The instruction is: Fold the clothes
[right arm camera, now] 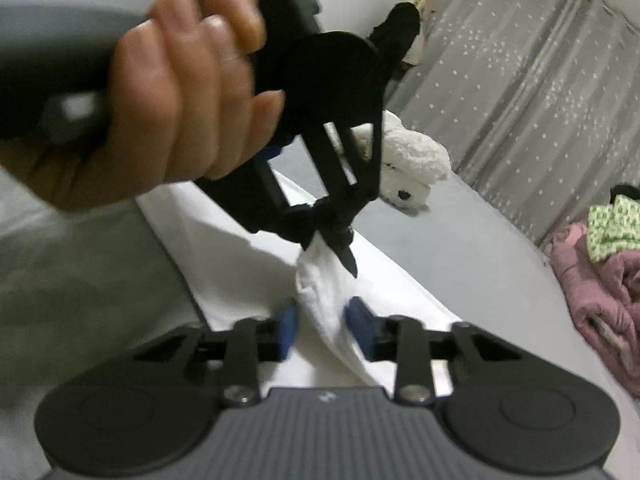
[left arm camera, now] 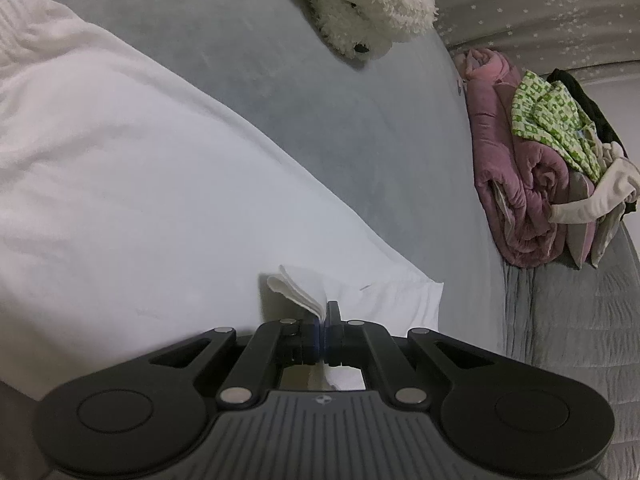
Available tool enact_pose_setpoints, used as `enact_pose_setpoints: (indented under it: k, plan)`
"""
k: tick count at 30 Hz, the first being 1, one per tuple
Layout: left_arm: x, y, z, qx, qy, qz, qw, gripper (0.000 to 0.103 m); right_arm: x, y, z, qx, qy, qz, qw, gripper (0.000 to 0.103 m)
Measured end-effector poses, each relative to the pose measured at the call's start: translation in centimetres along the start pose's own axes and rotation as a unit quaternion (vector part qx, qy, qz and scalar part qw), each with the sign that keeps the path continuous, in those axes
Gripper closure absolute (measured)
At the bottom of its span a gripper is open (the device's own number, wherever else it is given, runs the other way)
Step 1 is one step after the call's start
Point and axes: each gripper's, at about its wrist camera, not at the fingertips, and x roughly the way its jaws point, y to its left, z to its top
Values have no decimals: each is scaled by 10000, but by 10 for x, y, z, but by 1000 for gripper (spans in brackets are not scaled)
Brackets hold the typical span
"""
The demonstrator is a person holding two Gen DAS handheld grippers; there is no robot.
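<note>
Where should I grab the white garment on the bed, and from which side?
Grip the white garment at its near hem, coming from the near edge of the bed. It lies flat, so only that hem offers a liftable fold; the left gripper pinches one.

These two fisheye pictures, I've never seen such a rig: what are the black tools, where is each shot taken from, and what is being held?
No robot here: a person holds a two-finger gripper in each hand, with a camera on each looking along its fingers. The left wrist view shows the left gripper shut on a folded edge of the white garment spread on the grey bed. The right wrist view shows the right gripper with a bunched part of that garment between its blue pads; they look nearly closed, and blur hides how firmly they press. Ahead, the person's hand holds the left gripper. A plush toy and a pile of clothes lie further back.
</note>
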Motion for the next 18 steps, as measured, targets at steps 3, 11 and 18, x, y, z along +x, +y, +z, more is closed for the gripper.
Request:
enact_pose_setpoints:
  k: [3,11,18]
  plan:
    - [-4,-2,1,137,-74,23,9999,103,-1,9,1,-152,-35,-176,9997,94]
    - [-31,-23,17,1324,-557,444,9886,103,-8,21,29,159,-208,-256,9993,95]
    - [-58,-22,43,2422,-833,760,9637,103,-1,18,73,1099,-168,63,9938,95]
